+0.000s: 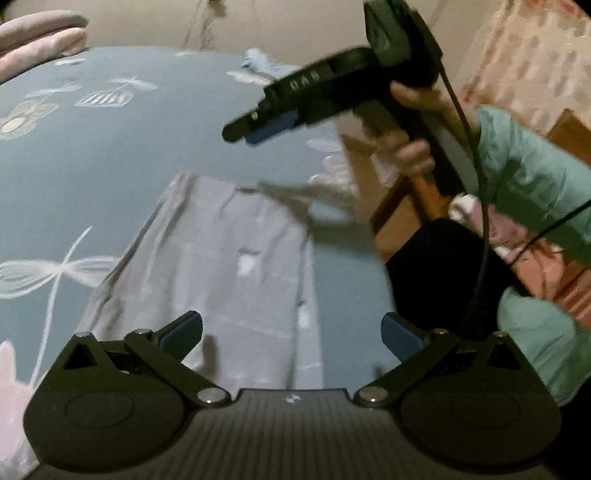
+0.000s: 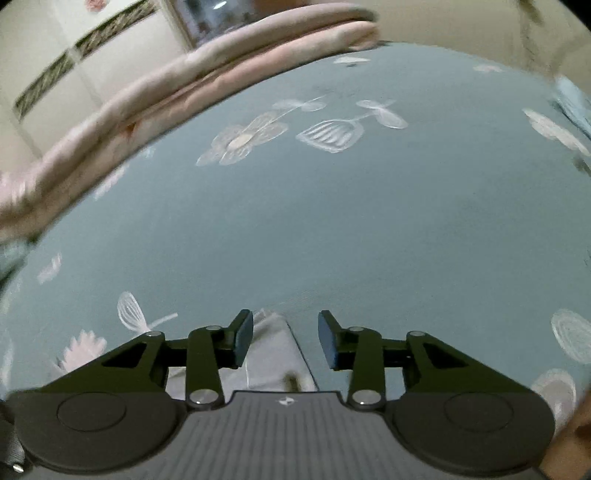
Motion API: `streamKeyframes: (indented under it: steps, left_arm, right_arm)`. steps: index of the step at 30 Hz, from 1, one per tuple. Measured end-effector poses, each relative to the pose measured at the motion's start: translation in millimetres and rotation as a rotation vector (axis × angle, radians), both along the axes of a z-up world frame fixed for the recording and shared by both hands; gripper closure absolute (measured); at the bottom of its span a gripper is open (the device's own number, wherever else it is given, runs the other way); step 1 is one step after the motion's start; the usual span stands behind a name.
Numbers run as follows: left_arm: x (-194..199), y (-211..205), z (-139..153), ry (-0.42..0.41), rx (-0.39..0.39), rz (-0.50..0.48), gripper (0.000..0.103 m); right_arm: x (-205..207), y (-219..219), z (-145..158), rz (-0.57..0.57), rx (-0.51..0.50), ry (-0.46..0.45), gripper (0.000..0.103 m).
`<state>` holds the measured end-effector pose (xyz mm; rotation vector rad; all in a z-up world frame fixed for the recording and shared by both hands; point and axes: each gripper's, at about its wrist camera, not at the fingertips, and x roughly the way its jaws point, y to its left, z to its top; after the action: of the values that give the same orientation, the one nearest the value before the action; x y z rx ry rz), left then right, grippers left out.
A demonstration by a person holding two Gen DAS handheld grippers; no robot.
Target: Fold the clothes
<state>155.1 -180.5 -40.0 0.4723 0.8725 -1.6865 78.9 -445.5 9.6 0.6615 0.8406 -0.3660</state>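
Left wrist view takes in most of a bed covered by a blue-green sheet (image 1: 110,155) printed with pale flowers and leaves. A folded pink quilt (image 1: 40,35) lies along its far left edge, and a small light-blue cloth (image 1: 258,62) sits near the far side by the wall. At the right, past the bed's edge, are a pink patterned curtain (image 1: 535,48) and some brown wooden furniture (image 1: 402,206).

Spread flat on the sheet, running away from the camera, lies a light grey garment (image 1: 221,258) with faint white marks, its far right part drawn out toward the bed's edge and blurred. The left gripper (image 1: 291,332) hangs over the near end of this garment with its blue-padded jaws wide apart and nothing between them.

Higher up and to the right, a hand (image 1: 410,147) in a teal sleeve (image 1: 524,173) holds the right gripper (image 1: 251,131) above the sheet, clear of the cloth, with a black cable (image 1: 476,177) trailing down from it.

In the right wrist view the right gripper (image 2: 286,338) has its jaws parted with only air between the pads; a corner of the grey garment (image 2: 273,350) lies below them on the sheet, not pinched
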Motion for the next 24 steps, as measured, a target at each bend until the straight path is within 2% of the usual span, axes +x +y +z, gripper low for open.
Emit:
streamKeyframes:
  steps: [3,6,9,13,17,21,24]
  left_arm:
    - [-6.8,-6.1,-6.6,-0.008,0.023,-0.025,0.001]
    - [-9.6,-6.0,-19.1,-0.044,0.079,-0.026,0.001]
    - [-11.9,3.5,-18.9,-0.074,0.057,-0.05,0.001]
    - [-10.7,8.5,-7.0,-0.08,0.06,-0.033,0.001]
    - [-6.8,6.2,0.7,-0.055,0.036,-0.018,0.001]
    - [-0.7,-2.9,-16.0,-0.055,0.109,0.003,0.001]
    - [1.6,-8.6,-1.4,-0.064,0.106,-0.033,0.001]
  right_arm:
    - [-19.1,6.1,-9.9,-0.048,0.1,-0.016,0.059]
    - [-29.6,18.5,-25.8,-0.058,0.172,-0.003,0.059]
    - [-44.4,26.1,-39.2,-0.09,0.184,0.039,0.061]
    - [-62.2,23.4,-29.9,-0.172,0.189,0.012,0.057]
    - [-56.5,33.9,-17.7,-0.148,0.172,-0.046,0.052]
    - [-45.1,42.9,-35.7,-0.133,0.208,-0.003,0.05]
    - [-56.5,41.4,-36.1,-0.177,0.226,-0.006,0.051]
